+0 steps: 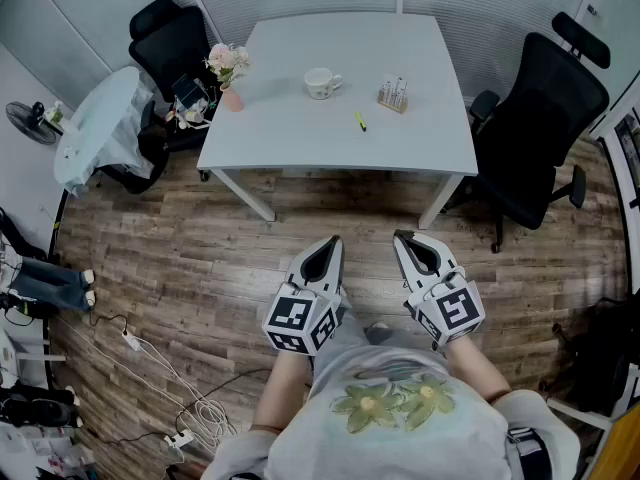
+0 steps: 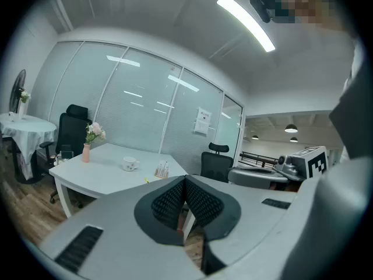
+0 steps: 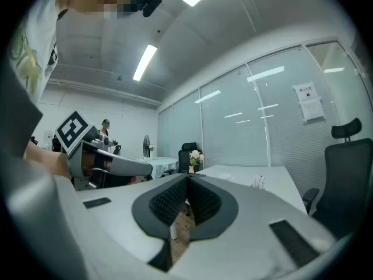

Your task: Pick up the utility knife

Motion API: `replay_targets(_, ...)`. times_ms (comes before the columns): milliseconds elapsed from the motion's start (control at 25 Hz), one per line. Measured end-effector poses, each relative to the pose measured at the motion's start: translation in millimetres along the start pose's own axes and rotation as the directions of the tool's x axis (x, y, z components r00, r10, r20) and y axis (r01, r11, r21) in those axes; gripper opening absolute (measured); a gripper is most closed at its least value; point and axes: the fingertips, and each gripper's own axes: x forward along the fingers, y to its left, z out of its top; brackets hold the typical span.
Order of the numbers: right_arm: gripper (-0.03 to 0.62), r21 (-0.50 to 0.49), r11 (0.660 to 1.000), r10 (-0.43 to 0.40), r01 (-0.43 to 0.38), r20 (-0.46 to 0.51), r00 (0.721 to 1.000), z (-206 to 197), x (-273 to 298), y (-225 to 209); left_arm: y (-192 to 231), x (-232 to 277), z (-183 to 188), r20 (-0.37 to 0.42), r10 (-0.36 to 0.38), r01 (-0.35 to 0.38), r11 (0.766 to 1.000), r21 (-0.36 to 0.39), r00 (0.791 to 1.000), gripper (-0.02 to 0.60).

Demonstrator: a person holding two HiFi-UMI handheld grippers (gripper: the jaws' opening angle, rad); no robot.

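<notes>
At the far left a fan (image 1: 28,123) stands beside a cloth-draped chair (image 1: 100,133). The white table (image 1: 300,148) lies well ahead of the person, across the wood floor. On it, from the left, are a pink vase of flowers (image 1: 230,80) at the corner and a cup (image 1: 320,83) near the middle. Next comes the utility knife (image 1: 360,121), a small yellow-green sliver lying flat nearer the front edge. A little rack (image 1: 393,94) stands just behind it to the right. A black office chair (image 1: 535,138) sits at the table's right side.

Close to the body, the left gripper (image 1: 330,243) and the right gripper (image 1: 403,238) are held side by side, nearly level and aimed at the table. Each has its jaws pressed together with nothing between them. The reach looks not yet begun, because the knife seems too far off without stepping in. Its clear spot should let 1 gripper approach freely.
</notes>
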Motion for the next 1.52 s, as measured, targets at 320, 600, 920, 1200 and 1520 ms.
replay_targets(320, 0.003, 0.018, 1.000, -0.020, 0.020, -0.018, 1.000, -6.5, 55.2, -21.1, 47.1, 41.1, 17.1, -0.002, -0.001, 0.001, 1.000, 0.000, 1.000, 0.002)
replay_targets(600, 0.005, 0.011, 0.998, -0.055, 0.056, -0.045, 0.997, -4.0, 123.8, -52.4, 100.9, 98.2, 37.6, -0.013, -0.034, 0.034, 0.999, 0.002, 0.999, 0.002)
replay_targets(920, 0.005, -0.001, 0.991, -0.137, 0.137, -0.028, 0.990, 14.9, 200.1, -91.6, 154.4, 162.7, 71.2, -0.030, -0.102, 0.103, 0.994, 0.028, 0.994, 0.002)
replay_targets(1200, 0.005, -0.010, 0.980, -0.200, 0.199, -0.017, 0.980, 38.6, 258.8, -113.2, 204.8, 193.4, 107.5, -0.034, -0.132, 0.133, 0.990, 0.053, 0.991, 0.002)
replay_targets(1520, 0.006, -0.017, 0.963, -0.270, 0.269, -0.030, 0.963, 40.0, 300.3, -122.6, 246.3, 216.0, 109.2, -0.057, -0.158, 0.160, 0.987, 0.032, 0.986, 0.002)
